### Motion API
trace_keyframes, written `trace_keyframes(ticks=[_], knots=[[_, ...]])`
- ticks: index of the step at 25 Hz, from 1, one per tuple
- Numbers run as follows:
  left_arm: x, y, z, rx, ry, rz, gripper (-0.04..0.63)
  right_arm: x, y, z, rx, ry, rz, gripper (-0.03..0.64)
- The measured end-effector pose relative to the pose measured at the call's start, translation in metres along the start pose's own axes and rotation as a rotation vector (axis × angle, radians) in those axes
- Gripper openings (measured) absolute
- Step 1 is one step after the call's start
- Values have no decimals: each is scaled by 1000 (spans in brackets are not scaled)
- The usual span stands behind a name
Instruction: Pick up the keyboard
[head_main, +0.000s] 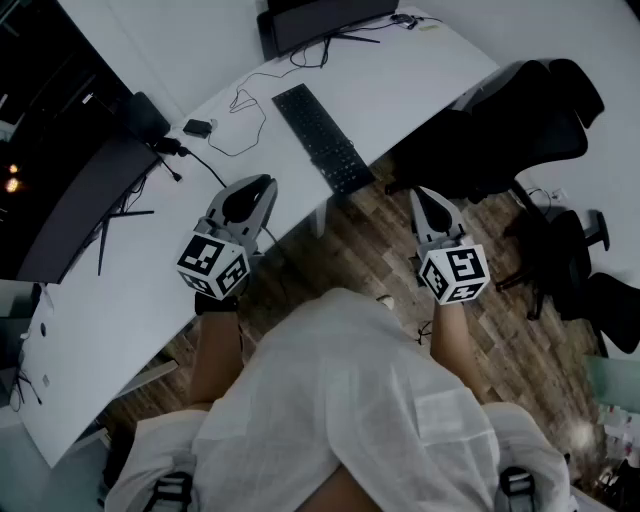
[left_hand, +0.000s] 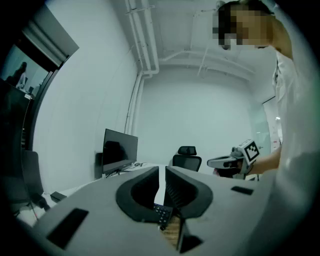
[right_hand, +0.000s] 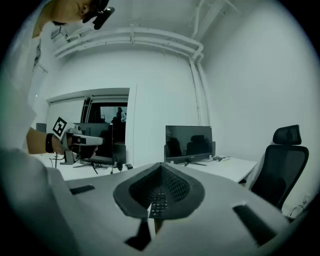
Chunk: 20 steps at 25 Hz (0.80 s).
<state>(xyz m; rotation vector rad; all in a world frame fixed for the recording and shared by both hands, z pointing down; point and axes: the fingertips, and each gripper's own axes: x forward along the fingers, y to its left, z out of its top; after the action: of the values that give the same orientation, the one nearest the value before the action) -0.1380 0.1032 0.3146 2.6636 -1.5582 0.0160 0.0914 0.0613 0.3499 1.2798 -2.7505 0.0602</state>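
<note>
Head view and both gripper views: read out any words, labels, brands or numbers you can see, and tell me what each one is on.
No text can be read in any view.
keyboard: key legends too small to read.
marker cubes on the left gripper and right gripper: black-and-white square patterns only, no letters or digits.
monitor: screen dark, no brand mark legible.
</note>
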Motion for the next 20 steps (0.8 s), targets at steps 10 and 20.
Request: trace_keyframes(ticks=[10,20], knots=[[-8,13,-10,-16,13,7,37,14,13,-6,-19,27,19,0],[32,7,-39,-54,82,-24,37,29,-2,-33,-22,88,97,3]])
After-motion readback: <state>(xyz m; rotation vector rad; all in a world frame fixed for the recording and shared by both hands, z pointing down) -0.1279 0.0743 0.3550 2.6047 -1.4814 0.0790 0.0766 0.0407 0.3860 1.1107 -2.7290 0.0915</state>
